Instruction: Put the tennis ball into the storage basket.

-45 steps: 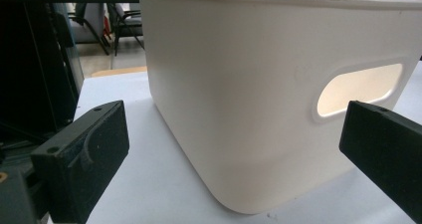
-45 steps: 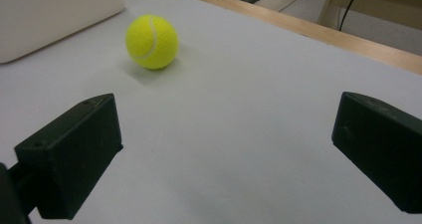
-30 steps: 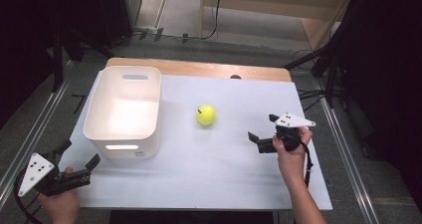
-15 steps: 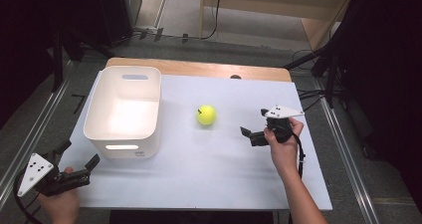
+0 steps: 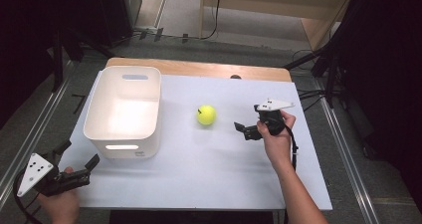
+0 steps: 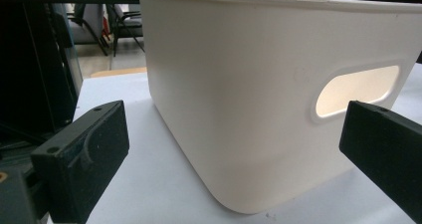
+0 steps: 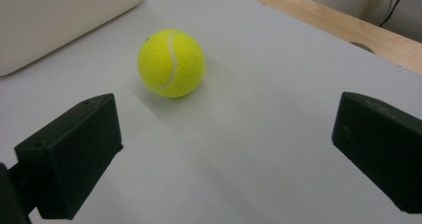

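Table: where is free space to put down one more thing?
The table is mostly bare. Widest free patch: the near strip in front of the bin and ball, between the left gripper and the right forearm. Also free: the far strip behind the ball. Tightest: between the ball and the right gripper.

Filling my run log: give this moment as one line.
right hand-held gripper: open, facing ball | left hand-held gripper: open, by bin | ball: on table
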Motion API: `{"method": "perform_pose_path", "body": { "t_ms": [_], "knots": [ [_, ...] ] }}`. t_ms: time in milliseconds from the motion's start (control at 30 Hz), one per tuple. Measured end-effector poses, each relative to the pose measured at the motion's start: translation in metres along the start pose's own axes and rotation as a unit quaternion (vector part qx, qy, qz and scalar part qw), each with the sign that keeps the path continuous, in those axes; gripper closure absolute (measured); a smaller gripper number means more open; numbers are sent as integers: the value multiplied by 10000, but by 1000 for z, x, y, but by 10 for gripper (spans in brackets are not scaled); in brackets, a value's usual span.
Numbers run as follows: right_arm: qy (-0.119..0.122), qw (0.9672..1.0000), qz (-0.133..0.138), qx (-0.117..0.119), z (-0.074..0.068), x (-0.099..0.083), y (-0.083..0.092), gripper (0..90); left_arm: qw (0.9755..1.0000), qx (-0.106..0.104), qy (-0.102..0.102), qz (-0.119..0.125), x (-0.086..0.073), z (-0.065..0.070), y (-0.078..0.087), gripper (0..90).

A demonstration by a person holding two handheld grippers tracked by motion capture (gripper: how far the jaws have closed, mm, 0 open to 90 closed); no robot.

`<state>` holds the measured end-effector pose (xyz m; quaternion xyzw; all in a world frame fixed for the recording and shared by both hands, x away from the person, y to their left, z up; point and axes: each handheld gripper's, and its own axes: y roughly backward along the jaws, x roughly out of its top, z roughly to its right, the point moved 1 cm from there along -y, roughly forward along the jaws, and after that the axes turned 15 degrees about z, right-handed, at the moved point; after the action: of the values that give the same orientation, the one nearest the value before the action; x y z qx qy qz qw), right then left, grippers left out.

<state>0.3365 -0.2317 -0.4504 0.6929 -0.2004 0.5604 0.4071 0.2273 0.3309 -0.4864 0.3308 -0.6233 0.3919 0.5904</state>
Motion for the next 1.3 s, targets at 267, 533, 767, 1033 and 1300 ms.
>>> {"method": "perform_pose_path", "body": {
  "t_ms": [267,533,767,1033,1300],
  "knots": [
    [12,9999,-109,38,0,3,-11,0,10000,-2,2,4,0,0,0,0],
    [30,9998,-184,75,0,7,-18,0,10000,-8,5,2,0,0,0,0],
    [107,9995,-234,168,-2,12,-25,0,10000,-8,4,4,0,0,0,0],
    [143,9991,-288,274,-5,16,-35,0,10000,2,0,-8,0,0,0,0],
    [158,9987,-343,345,-9,20,-45,0,10000,-21,17,14,0,0,0,0]
  ]
}}
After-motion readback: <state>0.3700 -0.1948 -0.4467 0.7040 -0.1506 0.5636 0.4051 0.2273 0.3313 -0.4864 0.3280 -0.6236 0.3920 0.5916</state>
